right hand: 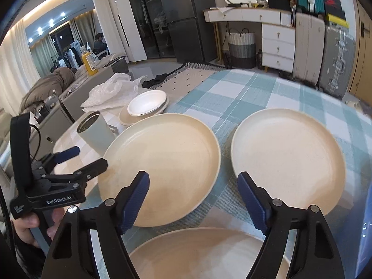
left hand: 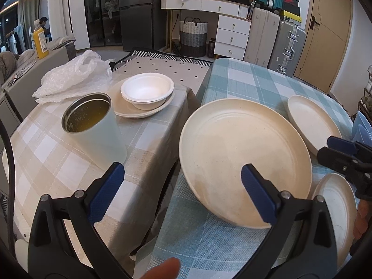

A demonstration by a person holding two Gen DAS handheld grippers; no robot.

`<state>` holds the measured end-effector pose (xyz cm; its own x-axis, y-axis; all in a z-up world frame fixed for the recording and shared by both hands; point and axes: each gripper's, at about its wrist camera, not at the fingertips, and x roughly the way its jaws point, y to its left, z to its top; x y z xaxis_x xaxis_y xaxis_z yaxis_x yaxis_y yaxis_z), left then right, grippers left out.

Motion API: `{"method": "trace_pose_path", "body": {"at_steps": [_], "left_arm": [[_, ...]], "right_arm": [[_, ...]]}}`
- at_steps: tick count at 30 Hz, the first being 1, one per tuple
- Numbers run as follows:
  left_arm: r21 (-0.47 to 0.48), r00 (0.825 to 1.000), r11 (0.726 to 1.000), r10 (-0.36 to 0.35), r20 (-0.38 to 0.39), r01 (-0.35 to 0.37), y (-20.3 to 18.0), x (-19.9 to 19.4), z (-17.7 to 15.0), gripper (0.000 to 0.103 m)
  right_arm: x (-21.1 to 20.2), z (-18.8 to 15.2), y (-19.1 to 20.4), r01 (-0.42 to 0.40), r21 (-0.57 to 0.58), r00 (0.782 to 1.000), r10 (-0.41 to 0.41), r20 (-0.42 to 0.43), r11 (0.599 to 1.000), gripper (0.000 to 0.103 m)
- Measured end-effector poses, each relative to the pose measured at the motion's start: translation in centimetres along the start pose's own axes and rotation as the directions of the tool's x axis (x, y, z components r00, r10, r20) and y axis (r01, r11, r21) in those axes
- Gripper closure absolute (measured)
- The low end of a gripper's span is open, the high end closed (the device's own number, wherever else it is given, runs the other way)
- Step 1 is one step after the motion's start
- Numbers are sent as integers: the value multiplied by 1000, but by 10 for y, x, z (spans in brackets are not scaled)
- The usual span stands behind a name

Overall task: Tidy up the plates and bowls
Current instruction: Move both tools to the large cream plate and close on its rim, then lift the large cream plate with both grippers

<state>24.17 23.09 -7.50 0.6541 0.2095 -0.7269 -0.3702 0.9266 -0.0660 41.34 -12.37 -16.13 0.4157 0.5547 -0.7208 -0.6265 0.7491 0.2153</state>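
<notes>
Plates (right hand: 160, 167) lie flat ahead of both spread, empty claws, left (left hand: 183, 195) and right (right hand: 193, 200), so a shallow rim pinch risks slipping.

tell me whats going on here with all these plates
A person is sorting dishes with a handheld claw in each hand. Both the left claw and the right claw are open and hold nothing. Three cream plates lie apart on the blue checked cloth: a large plate, a far plate and a near plate. On the beige cloth, stacked white bowls already sit on another plate, beside a tumbler.
</notes>
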Motion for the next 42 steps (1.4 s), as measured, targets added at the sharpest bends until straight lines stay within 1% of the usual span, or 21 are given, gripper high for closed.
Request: {"method": "trace_pose_path", "body": {"at_steps": [1,6,8,10,12,13,15,16,19,21,22,24,26,27,28,30,31,35,42], "left_arm": [[-2,1000,1000,-3,-11,3,0,0,-1,7],[-36,999,999,-25,-40,23,5,10,-1,13],[-40,998,999,-29,-50,27,7,10,-2,16],[-37,998,999,-37,-58,35,6,11,-2,21],[-33,997,999,-33,-68,31,5,14,-2,37],[-35,996,999,-30,-79,27,5,16,-2,40],[-43,995,998,-40,-91,36,4,19,-2,47],[-44,995,998,-43,-91,39,3,20,-1,48],[-38,995,999,-42,-95,39,1,22,-1,56],[-31,993,999,-47,-105,44,0,24,-1,67],[-28,993,999,-47,-109,45,-1,25,-1,70],[-29,992,999,-48,-116,45,-1,27,-1,80],[-27,991,998,-52,-125,48,-1,30,-3,87],[-21,991,999,-40,-127,37,-2,31,-3,90],[-12,992,999,-31,-125,30,-3,31,-4,90],[-4,993,1000,-23,-120,22,-5,31,-4,90],[-1,993,1000,-19,-119,19,-6,31,-4,90],[10,993,1000,-9,-119,10,-9,31,-4,91],[28,995,1000,6,-104,-3,-9,22,-4,91]], "right_arm": [[3,1,-1,-1,7,1000,1,-4,1000,26],[16,0,-5,-31,37,999,32,-33,999,37],[19,0,-6,-36,45,998,38,-41,998,37],[22,-1,-7,-39,47,998,41,-46,998,38],[25,-2,-7,-29,45,998,32,-53,999,46],[28,-2,-8,-19,52,998,22,-60,998,46],[31,-2,-9,-22,62,997,27,-69,998,52],[33,-3,-10,-16,59,997,20,-71,998,52],[36,-4,-11,-1,53,997,5,-81,999,59],[38,-5,-12,9,52,996,-4,-90,999,68],[38,-6,-12,12,52,996,-7,-92,999,69],[39,-6,-13,17,54,995,-12,-95,998,70],[40,-6,-13,21,50,995,-16,-96,999,72],[40,-6,-12,31,42,995,-27,-95,999,75],[40,-6,-10,48,31,994,-45,-95,998,77],[40,-7,-9,83,17,993,-81,-91,996,87],[39,-7,-10,87,16,992,-85,-89,996,88],[38,-9,-7,108,-7,991,-108,-85,994,89],[30,-6,-6,90,0,994,-90,-65,996,89]]}}
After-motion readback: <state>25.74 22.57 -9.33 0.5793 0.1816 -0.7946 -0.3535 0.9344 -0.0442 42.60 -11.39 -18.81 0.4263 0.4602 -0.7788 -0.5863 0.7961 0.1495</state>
